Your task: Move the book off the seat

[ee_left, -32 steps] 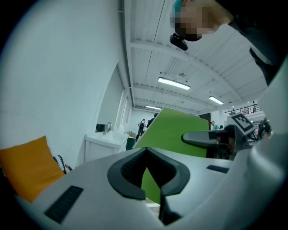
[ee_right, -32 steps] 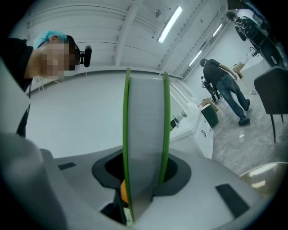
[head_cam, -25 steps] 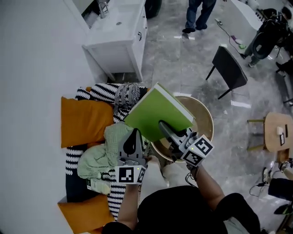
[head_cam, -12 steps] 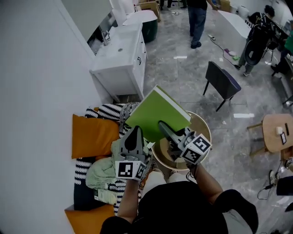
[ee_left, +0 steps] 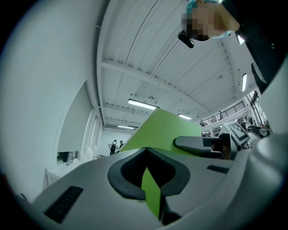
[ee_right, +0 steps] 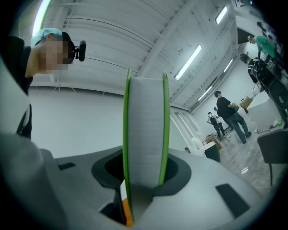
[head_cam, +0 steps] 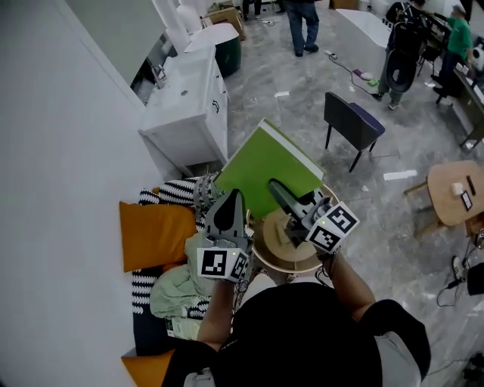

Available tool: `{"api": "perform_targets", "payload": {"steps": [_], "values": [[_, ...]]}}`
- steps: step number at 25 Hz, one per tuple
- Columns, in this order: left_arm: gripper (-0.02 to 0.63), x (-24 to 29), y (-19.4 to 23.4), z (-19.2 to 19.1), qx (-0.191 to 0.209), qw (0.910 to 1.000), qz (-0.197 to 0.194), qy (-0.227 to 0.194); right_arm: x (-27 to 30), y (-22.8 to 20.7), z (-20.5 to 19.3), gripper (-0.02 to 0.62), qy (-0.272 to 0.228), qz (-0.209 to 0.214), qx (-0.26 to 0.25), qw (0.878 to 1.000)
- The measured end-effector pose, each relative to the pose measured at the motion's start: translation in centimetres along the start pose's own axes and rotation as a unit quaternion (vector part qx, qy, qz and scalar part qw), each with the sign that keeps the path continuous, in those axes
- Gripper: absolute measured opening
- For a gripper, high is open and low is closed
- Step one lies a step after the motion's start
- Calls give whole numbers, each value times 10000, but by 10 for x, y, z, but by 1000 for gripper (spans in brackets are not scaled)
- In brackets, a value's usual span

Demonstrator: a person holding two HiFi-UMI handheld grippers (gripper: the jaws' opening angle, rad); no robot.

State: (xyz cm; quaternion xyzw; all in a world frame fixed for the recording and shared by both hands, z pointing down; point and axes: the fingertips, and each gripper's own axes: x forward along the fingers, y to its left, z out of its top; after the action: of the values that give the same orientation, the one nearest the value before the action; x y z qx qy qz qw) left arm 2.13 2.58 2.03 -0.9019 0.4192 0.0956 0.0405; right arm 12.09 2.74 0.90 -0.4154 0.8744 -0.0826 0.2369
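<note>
The green book is up in the air, tilted, above the round wooden stool. My right gripper is shut on its lower edge. In the right gripper view the book stands edge-on between the jaws, its grey page block framed by green covers. My left gripper is shut and holds nothing, just left of the book over the seat. In the left gripper view the green cover shows beyond the closed jaws. The seat carries a striped throw, orange cushions and a pale green cloth.
A white cabinet with a sink stands behind the seat by the wall. A dark chair and a light round table are to the right. People stand at the far end of the marble floor.
The book has risen and moved slightly away from the seat in my right gripper. My left gripper has lifted alongside it, still shut.
</note>
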Motion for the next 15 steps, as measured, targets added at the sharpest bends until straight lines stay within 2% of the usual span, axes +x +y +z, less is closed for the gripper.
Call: {"api": "perform_targets", "payload": {"steps": [9, 15], "values": [[9, 34, -35, 5, -112, 9952, -962, -111, -33, -19, 29, 137, -292, -826, -396, 9954], [9, 31, -49, -1, -327, 9897, -1391, -90, -55, -14, 26, 137, -263, -1388, -522, 9886]]}}
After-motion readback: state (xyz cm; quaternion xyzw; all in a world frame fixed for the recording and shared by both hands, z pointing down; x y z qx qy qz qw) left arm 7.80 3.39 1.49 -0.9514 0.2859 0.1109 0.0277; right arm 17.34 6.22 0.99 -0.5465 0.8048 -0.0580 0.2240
